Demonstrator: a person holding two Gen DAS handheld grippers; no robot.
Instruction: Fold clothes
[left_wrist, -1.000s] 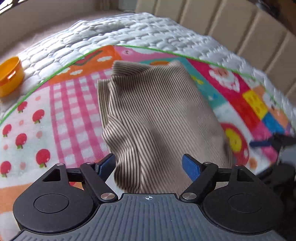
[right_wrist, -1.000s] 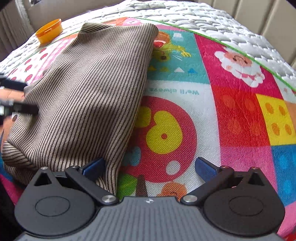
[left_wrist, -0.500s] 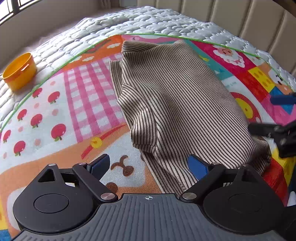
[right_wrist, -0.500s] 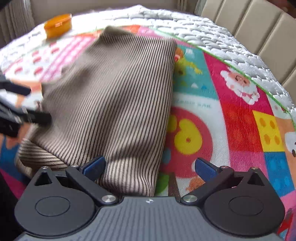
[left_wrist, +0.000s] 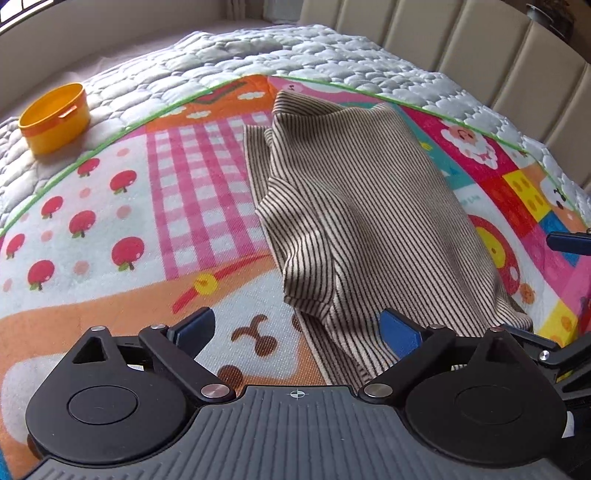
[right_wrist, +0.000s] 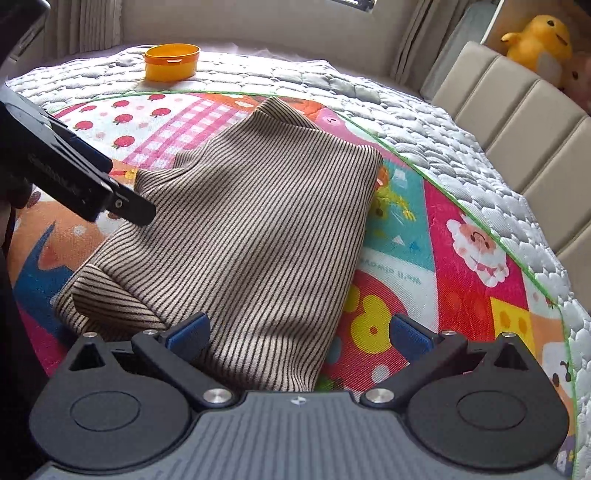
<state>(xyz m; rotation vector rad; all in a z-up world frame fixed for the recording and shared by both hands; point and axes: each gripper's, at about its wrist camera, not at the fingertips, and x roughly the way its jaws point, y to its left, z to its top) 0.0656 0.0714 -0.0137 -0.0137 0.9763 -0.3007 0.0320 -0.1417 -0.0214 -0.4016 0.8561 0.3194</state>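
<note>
A: Where's the garment now?

B: The striped top (right_wrist: 255, 236) lies folded on the colourful play mat (left_wrist: 110, 229) spread over the quilted bed (left_wrist: 295, 51), roughly mid-mat. An orange tub (right_wrist: 171, 61) sits well apart at the far left, on the quilt.

A: And the grippers?

B: The left gripper (left_wrist: 295, 328) has just been opening; its blue pads stand wide apart. The near left edge of the top lies between them, but neither pad presses on it. The right gripper (right_wrist: 299, 332) is spread wide too, hanging over the near right corner of the top, with nothing clamped.

A: How will it handle, do you think?

B: Soft and light, I'd say, a thin ribbed knit. It slumps over its own layers and shows a loose bulge on the left side. It should drape the moment it's lifted, and the stacked layers could slide apart if only the top one is pinched.

A: So where to take hold?

B: If another fold is wanted, I'd take the two near corners, one per gripper, and bite through every layer at the edge. The near left corner looks untidy, with a darker striped flap (right_wrist: 110, 295) poking out beneath, so that side needs care. Whether the fold already counts as finished, I can't tell.
</note>
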